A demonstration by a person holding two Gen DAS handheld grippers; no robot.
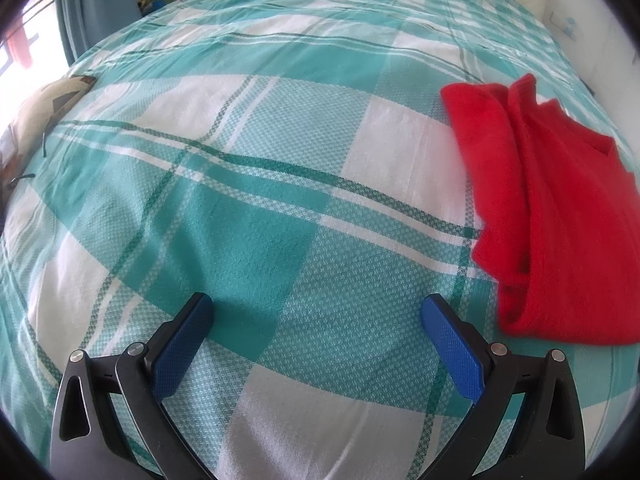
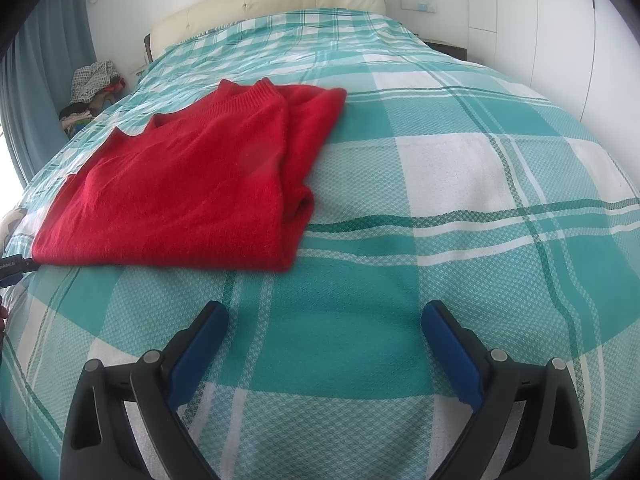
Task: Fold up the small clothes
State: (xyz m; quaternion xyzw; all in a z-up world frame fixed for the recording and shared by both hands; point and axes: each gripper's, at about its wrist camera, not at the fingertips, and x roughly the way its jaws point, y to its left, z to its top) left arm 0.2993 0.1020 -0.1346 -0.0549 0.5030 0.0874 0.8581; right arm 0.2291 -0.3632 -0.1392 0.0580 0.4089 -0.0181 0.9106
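Observation:
A red knitted sweater (image 2: 188, 184) lies folded on the teal and white checked bedspread (image 2: 440, 184), its ribbed collar toward the headboard. In the left wrist view the same red sweater (image 1: 560, 216) lies at the right edge. My left gripper (image 1: 316, 308) is open over bare bedspread (image 1: 240, 152), left of the sweater and apart from it. My right gripper (image 2: 324, 314) is open too, hovering in front of and to the right of the sweater's near edge, with nothing between its blue-padded fingers.
A cream padded headboard (image 2: 280, 0) stands at the far end of the bed. A pile of clothes (image 2: 92, 88) sits beside the bed by the blue curtain (image 2: 48, 80). A patterned cushion (image 1: 44, 112) lies at the bed's left side. White cupboards (image 2: 540, 20) fill the right wall.

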